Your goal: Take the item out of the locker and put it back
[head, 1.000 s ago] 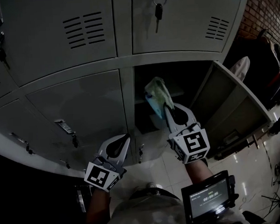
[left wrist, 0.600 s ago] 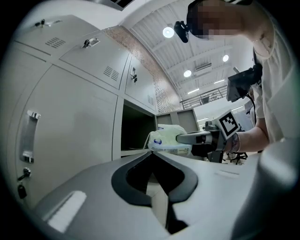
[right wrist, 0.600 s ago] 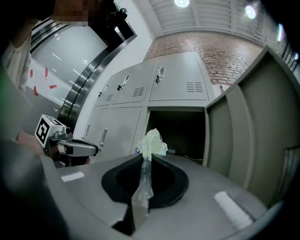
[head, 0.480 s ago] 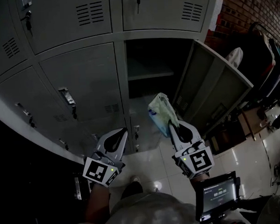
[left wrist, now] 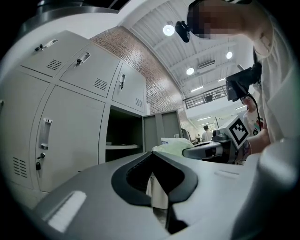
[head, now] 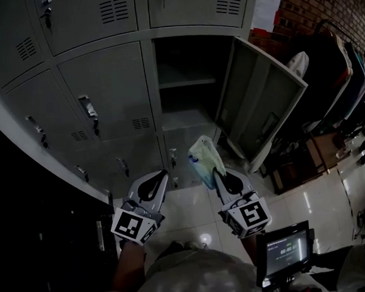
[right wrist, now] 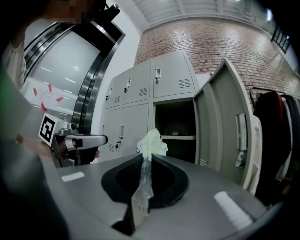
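Note:
My right gripper (head: 216,171) is shut on a pale green and white plastic bag (head: 203,159), held out in front of the lower lockers. In the right gripper view the bag (right wrist: 151,142) sticks up from between the closed jaws (right wrist: 142,158). The open locker (head: 186,81) shows a dark inside with a shelf, and its door (head: 259,105) is swung out to the right. My left gripper (head: 162,172) is level beside the right one, shut with nothing in it. The left gripper view shows its closed tips (left wrist: 152,154), with the bag (left wrist: 171,146) past them.
Closed grey locker doors (head: 106,85) with handles and keys fill the left and top. Dark clothes (head: 340,73) hang at the right by a brick wall. A small screen (head: 284,253) sits at the person's waist. Glossy floor tiles (head: 313,196) lie below.
Both grippers have drawn back from the lockers. The bag, first at the open locker's mouth, is now held out in front of the lower doors.

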Available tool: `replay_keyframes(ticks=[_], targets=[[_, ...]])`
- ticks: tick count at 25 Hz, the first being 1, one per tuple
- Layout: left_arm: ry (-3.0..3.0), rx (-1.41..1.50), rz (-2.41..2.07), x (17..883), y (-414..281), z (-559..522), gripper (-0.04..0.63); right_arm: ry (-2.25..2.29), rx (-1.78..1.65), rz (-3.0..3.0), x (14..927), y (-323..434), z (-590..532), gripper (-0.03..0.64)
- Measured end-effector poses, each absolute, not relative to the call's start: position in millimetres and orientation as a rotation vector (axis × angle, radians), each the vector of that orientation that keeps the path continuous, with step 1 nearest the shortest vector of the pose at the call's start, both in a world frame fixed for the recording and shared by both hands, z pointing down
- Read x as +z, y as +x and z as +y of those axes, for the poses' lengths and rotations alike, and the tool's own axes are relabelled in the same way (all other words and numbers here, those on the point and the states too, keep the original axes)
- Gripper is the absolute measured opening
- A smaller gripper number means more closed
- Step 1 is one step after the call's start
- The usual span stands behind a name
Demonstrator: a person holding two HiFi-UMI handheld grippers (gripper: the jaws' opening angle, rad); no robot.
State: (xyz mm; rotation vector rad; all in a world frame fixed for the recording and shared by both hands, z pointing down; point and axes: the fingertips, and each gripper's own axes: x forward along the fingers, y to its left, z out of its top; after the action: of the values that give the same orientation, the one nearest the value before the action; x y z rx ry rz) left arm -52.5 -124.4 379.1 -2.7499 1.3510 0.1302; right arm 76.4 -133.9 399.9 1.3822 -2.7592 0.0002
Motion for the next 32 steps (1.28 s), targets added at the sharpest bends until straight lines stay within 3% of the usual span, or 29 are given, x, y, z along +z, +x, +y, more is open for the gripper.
replay_keyframes(ticks=[32], targets=[[-2.771,0.172,1.306,370,-98,-138,0.006,1.442,-0.046,-2.757,380,32,-148,0.008]])
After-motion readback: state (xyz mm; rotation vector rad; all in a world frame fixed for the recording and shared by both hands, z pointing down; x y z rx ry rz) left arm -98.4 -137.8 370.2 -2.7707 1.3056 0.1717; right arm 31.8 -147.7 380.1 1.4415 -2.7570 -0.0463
